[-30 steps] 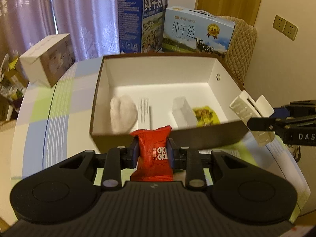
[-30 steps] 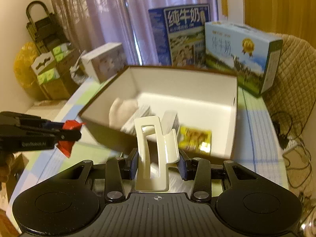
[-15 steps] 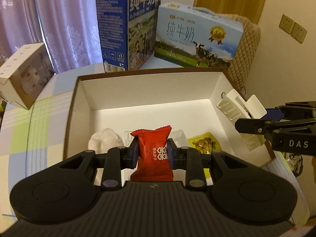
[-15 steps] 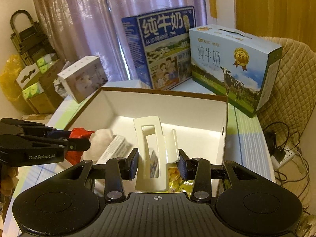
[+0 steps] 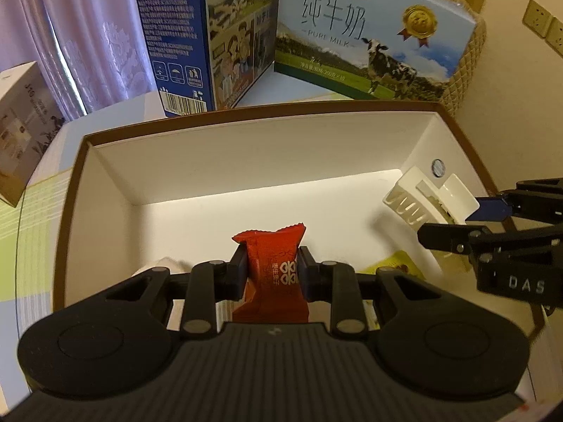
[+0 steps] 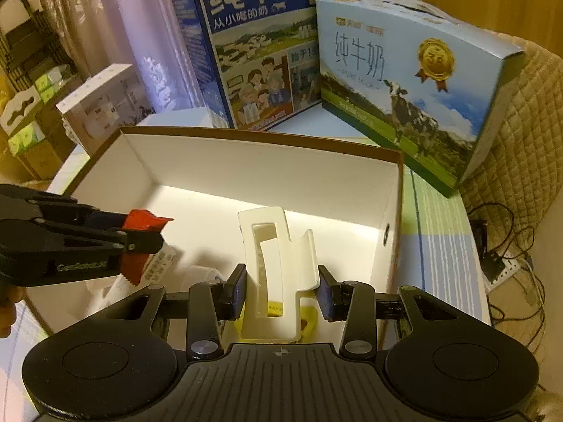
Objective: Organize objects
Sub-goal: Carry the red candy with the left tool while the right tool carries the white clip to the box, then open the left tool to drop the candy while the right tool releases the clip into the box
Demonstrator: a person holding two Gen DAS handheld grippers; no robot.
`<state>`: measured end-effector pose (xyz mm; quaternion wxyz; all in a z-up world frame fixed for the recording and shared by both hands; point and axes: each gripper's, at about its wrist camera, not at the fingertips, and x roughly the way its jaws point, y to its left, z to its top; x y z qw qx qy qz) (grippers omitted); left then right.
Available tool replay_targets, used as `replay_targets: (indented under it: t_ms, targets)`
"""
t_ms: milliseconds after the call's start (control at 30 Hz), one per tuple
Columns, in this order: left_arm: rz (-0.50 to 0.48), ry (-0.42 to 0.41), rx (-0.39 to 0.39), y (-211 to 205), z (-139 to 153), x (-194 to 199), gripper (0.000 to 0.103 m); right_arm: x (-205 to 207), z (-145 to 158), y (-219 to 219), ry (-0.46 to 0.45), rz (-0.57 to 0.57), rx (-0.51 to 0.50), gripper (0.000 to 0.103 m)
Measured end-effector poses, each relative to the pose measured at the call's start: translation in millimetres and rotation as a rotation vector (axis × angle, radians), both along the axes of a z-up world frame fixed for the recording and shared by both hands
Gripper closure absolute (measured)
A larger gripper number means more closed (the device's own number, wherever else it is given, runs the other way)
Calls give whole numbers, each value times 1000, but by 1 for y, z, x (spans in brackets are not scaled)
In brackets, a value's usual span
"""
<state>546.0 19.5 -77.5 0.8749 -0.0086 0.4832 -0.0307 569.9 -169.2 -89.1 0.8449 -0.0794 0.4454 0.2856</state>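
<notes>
Brown-rimmed box [image 5: 253, 112], white floor mostly bare, red packet [image 5: 272, 267] above

Red candy wrapper [image 5: 272, 263], white print; cream hair clip [image 6: 278, 274]; box [image 5: 246, 161] white inside, brown rim; yellow packet [image 5: 397, 267]; black grippers.

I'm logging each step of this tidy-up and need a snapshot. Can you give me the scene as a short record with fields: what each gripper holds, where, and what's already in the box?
left gripper: shut on red snack packet, held over the box
right gripper: shut on white hair claw clip, held over the box
container: open box, brown outside, white inside
already in box: yellow packet, a white item at lower left, mostly hidden
behind box: dark blue milk carton, light blue milk carton
</notes>
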Motion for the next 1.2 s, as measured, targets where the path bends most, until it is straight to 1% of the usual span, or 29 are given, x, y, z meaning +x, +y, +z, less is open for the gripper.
replay_targets:
  t_ms: [267,600,667,700,800,833,900,967,1033,1100,1133,1200]
  targets:
    - [-2,21,-1,-7,-15,32,79,23,-14,18,2,21,-50,65]
    - [-13,56,2,-9,-33,52,78,38,-26,27,14,23,-76,65]
    - [-6,60,-1,-7,-34,53,70,39,-28,28,17,22,-77,65]
    - [-1,60,-4,-6,-35,54,62,40,-28,28,19,22,-77,65]
    - [7,58,0,-1,-34,53,58,42,-31,29,23,20,-78,65]
    - [10,58,0,1,-34,53,54,43,-32,29,25,18,-77,65]
    - [19,55,8,5,-34,52,50,44,-32,30,28,9,-74,65]
    - [23,54,16,8,-33,50,48,47,-33,31,31,1,-74,65]
    - [28,52,17,12,-31,48,42,49,-33,32,31,-11,-69,65]
    - [38,51,17,16,-28,45,38,50,-33,31,28,-26,-63,65]
    - [41,51,18,18,-27,43,35,50,-31,30,27,-29,-54,64]
    - [50,47,22,20,-22,38,34,48,-26,28,23,-29,-30,58]
